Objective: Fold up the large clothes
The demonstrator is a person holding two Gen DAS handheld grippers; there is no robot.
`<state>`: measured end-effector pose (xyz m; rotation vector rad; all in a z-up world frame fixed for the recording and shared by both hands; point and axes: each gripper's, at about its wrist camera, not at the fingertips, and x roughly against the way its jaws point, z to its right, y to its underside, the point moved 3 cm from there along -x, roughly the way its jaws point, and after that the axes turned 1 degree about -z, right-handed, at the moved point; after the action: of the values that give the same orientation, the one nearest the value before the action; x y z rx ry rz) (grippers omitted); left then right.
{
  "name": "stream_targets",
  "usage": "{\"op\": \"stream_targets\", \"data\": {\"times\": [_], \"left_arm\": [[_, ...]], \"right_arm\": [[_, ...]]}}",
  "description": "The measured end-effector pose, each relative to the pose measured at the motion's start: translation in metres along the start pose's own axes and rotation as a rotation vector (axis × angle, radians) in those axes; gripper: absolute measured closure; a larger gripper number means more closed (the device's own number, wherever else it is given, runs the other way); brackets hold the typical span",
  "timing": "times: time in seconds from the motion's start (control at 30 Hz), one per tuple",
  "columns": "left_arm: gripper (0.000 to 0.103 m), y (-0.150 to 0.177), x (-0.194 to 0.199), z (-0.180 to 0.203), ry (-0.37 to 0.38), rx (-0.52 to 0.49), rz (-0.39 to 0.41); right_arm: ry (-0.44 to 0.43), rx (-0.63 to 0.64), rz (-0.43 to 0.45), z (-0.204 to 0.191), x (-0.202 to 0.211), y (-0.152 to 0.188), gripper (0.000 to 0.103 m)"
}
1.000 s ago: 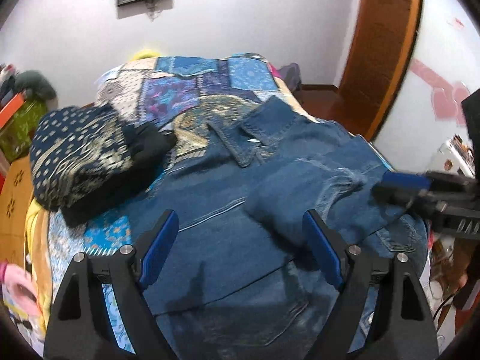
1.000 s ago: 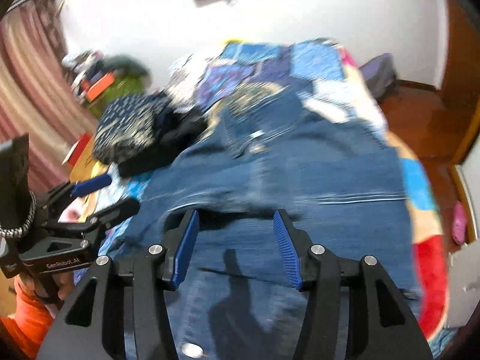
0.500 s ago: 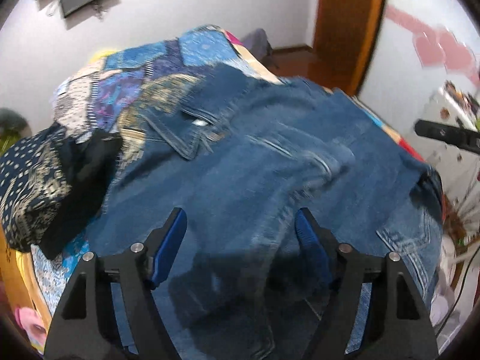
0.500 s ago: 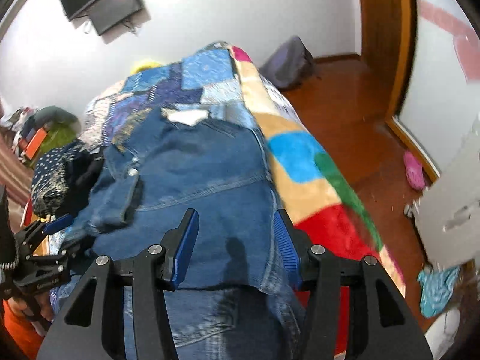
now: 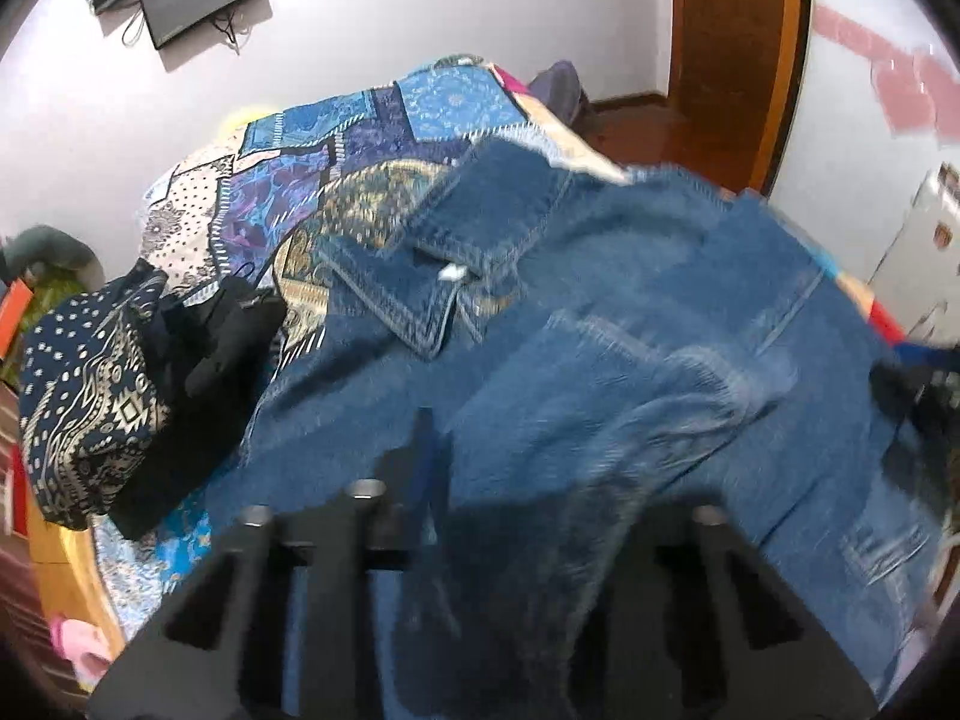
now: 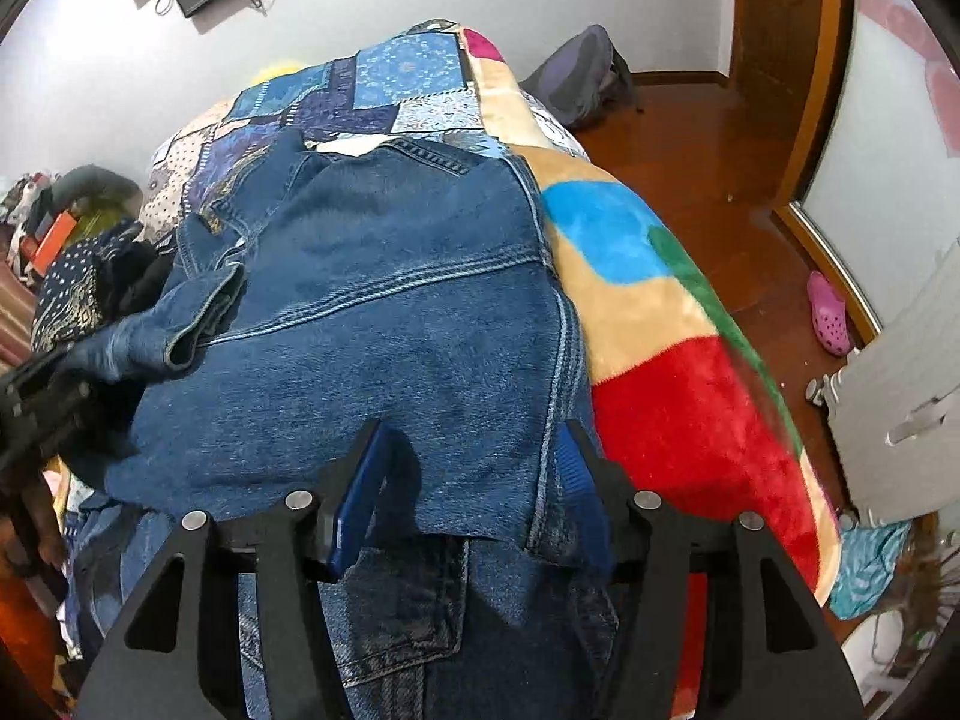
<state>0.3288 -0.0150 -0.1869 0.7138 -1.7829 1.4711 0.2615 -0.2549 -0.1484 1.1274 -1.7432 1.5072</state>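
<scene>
Half the left gripper (image 5: 432, 468) hidden under denim jacket (image 5: 600, 324), jaws closing on it; right gripper (image 6: 468, 492) jaws opening, hem between.

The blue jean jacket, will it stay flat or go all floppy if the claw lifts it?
Probably floppy: the denim jacket already bends over itself, and its sleeve lies limp. It looks thick with heavy seams, so likely heavy, sagging from wherever it is gripped.

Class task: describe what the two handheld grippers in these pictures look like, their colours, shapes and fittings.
Both the left gripper and the right gripper have matte black angular frames with triangular cut-outs, round silver bolts at the joints, and two fingers lined with blue pads.
</scene>
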Motion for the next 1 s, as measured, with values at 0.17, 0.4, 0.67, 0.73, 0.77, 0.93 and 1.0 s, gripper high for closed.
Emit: {"op": "stream_targets", "data": {"times": [0.17,0.4,0.67,0.73,0.77,0.93,1.0], "left_arm": [[0.094,-0.021,0.037,-0.033,0.055,0.112,0.109],[0.094,-0.003,0.075,-0.08,0.071,0.213,0.16],[0.069,0.068,0.031,-0.106,0.08,0.313,-0.05],[0.056,0.084,0.021,-0.114,0.104,0.357,-0.09],[0.046,0.091,0.02,-0.119,0.114,0.386,-0.094],[0.034,0.118,0.026,-0.137,0.075,0.452,-0.085],[0.032,0.126,0.026,-0.141,0.046,0.451,-0.099]], "right_arm": [[-0.03,0.01,0.047,-0.002,0.016,-0.015,0.049],[-0.035,0.042,0.067,-0.019,0.011,-0.022,0.049],[-0.017,0.053,0.009,-0.029,-0.017,-0.002,0.043],[-0.033,0.041,-0.004,-0.026,-0.016,-0.002,0.043],[-0.038,0.032,-0.009,-0.024,-0.016,-0.002,0.043],[-0.035,0.009,-0.017,-0.021,-0.016,-0.001,0.041],[-0.03,0.002,-0.015,-0.022,-0.017,-0.001,0.041]]}}
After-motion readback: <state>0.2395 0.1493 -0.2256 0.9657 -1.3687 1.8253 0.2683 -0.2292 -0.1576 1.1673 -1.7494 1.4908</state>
